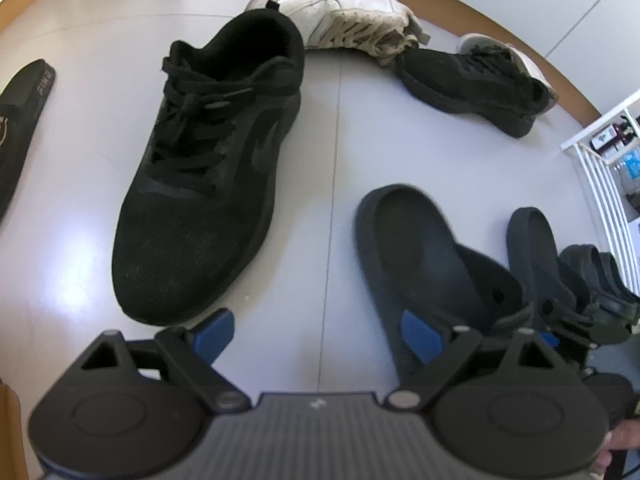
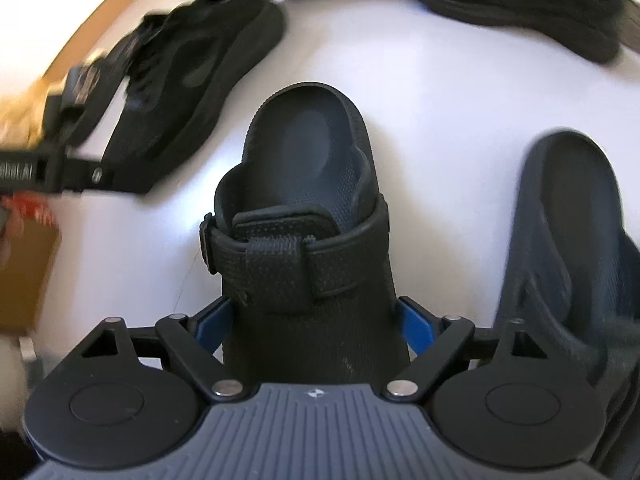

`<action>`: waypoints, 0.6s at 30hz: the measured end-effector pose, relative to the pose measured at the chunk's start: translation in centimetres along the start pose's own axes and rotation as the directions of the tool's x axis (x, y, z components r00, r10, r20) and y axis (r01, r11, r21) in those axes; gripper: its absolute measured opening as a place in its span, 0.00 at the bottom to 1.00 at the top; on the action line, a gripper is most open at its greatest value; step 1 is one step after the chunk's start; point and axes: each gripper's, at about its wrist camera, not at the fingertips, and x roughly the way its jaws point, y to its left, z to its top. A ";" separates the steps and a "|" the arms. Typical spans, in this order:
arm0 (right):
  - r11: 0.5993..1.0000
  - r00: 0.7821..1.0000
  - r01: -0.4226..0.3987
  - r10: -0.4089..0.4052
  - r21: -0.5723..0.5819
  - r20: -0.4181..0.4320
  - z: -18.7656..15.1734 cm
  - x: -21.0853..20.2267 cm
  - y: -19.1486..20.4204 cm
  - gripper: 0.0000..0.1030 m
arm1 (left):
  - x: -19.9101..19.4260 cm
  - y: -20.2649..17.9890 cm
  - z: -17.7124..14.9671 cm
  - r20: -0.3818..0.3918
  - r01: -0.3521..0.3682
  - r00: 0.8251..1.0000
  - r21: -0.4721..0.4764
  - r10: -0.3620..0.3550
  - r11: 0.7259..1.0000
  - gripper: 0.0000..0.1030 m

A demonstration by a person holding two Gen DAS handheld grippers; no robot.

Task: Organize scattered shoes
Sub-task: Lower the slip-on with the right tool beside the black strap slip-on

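step: strap sandal (image 2: pixel 316 280) straddled by right tool (image 2: pixel 316 328), spread | left tool (image 1: pixel 320 332) released, idle | advice: pads to be closed squarely on the toe sides

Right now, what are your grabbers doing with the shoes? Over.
Left gripper open, empty. Right gripper astride strapped clog, grip unclear. Second clog beside it. Nothing blocking.

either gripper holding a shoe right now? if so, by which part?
Left gripper: open, holding nothing. Right gripper straddles the toe end of the strapped clog, a finger on each side; whether the pads actually press it cannot be told.
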 end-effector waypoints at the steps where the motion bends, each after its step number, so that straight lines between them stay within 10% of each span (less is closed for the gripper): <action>1: 1.000 1.000 0.017 -0.017 0.022 0.007 -0.1 -0.2 -0.3 0.85 | 0.0 0.0 0.0 0.000 0.000 1.000 0.001 0.000 1.000 0.90; 18: 0.936 0.995 0.103 -0.103 0.337 -0.019 -1.0 -1.1 -3.0 0.85 | 0.1 0.1 -0.2 -0.009 -0.002 1.000 0.004 0.002 1.000 0.90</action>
